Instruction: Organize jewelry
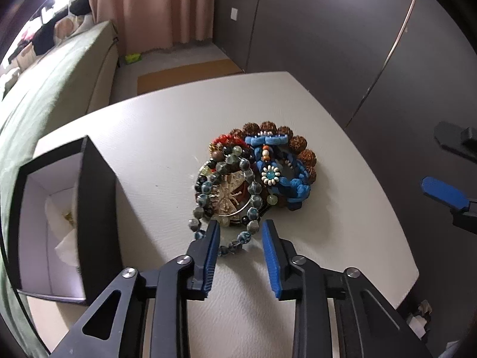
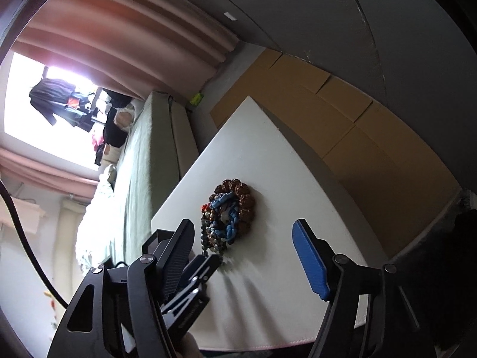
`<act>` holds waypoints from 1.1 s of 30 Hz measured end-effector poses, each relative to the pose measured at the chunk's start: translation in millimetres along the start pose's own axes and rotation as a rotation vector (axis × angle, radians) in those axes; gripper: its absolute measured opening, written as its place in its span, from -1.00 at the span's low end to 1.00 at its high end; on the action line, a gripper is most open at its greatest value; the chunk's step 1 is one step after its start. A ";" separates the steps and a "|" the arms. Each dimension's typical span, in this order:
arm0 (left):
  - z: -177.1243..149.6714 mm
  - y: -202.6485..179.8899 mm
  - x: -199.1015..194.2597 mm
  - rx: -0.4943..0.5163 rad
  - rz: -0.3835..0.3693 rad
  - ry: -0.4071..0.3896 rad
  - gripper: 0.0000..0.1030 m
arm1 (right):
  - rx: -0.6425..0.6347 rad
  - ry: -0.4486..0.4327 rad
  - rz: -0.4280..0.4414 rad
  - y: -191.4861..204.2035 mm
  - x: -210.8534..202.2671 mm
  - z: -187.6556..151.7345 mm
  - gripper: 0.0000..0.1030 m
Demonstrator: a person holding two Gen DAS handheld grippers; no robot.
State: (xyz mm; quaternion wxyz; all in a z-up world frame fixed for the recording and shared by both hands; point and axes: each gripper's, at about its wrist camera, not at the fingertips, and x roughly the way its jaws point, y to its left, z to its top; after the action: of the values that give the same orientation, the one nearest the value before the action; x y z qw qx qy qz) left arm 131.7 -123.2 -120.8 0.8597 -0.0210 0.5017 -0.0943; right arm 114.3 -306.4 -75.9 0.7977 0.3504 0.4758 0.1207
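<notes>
Pink curtains (image 1: pixel 143 6) hang beside a bright window (image 2: pixel 35 101), where dark clothes (image 2: pixel 53 98) hang. A bed with a green cover (image 1: pixel 50 77) runs along the white desk (image 1: pixel 155 137). Brown cardboard (image 2: pixel 357 125) lies on the floor below a grey wall (image 1: pixel 313 29), near a small green item (image 1: pixel 132 57).

Your pile holds a blue braided cord bracelet (image 1: pixel 293 176) with a white-and-turquoise bead flower, a rust-brown knobbly seed-bead bracelet (image 1: pixel 301 146), and a grey-blue speckled faceted bead strand (image 1: pixel 226 208). Beneath sits a gold filigree piece (image 1: pixel 231 197), possibly a pendant. Your open square box (image 1: pixel 59 223) is black outside, white inside, on the cream table (image 1: pixel 167 125).
</notes>
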 end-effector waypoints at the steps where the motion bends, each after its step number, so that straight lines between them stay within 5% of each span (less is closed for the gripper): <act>1: -0.1 -0.4 2.4 0.000 -0.001 0.003 -0.49 | 0.001 -0.001 0.000 -0.5 -0.4 0.5 0.36; 12: 2.0 13.4 -9.0 -0.058 -0.066 -0.051 -0.83 | -0.017 0.027 0.006 4.1 13.0 0.1 0.22; 24: 8.8 51.9 -54.5 -0.184 -0.168 -0.147 -0.83 | -0.056 0.142 0.004 20.6 61.1 -14.5 -0.31; 33: 14.0 75.9 -75.0 -0.233 -0.190 -0.194 -0.83 | -0.055 0.165 -0.055 27.3 89.6 -16.5 -0.37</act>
State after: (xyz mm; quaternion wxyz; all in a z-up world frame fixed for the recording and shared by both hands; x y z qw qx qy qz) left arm 118.6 -35.8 -59.4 0.8831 -0.1765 0.4196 -0.1138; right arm 150.6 -232.2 -122.9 0.7680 0.3042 0.5458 0.1403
